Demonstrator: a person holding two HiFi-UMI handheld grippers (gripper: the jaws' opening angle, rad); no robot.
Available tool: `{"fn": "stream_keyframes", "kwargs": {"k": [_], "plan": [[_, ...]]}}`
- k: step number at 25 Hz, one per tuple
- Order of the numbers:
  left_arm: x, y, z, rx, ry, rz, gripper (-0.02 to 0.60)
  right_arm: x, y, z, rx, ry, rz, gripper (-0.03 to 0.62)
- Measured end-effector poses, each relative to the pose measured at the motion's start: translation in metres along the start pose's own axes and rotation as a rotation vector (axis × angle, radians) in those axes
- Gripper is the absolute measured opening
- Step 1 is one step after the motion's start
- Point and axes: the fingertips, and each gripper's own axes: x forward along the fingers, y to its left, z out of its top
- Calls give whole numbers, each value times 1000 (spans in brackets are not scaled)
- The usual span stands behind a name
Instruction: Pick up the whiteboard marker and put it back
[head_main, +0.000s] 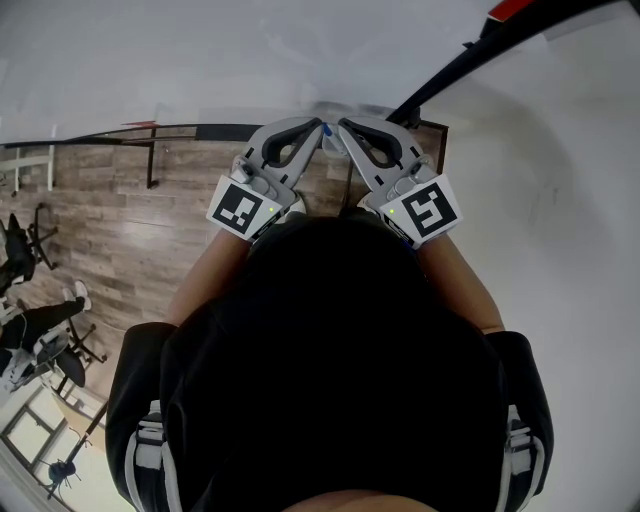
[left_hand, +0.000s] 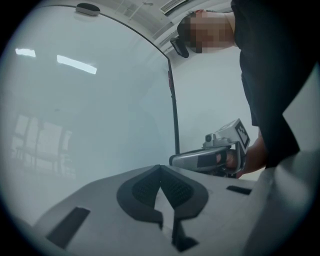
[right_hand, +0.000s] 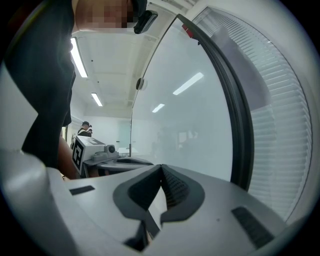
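Jaws of left gripper (head_main: 316, 130) and right gripper (head_main: 346, 127) both clenched together, tips close before whiteboard (head_main: 150, 60)

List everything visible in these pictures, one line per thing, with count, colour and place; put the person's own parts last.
whiteboard: one, white with black frame, straight ahead of both tools
small item: one, blue, between the tool tips in the head view; too small to identify
floor: one, brown wood planks, left of the person
chairs: at least two, black, far left on the floor
blinds: one set, white, right of the whiteboard
left tool: one, grey with black pads, jaws together, nothing seen between
right tool: one, grey with black pads, jaws together, nothing seen between
forearms: two, bare, behind the tools
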Motion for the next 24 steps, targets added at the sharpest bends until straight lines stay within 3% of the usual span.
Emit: {"fn": "stream_keyframes", "kwargs": {"k": [24], "plan": [[3,2,5,1,-7,20,3,2,-3,-1,21,-7,1,0]]}}
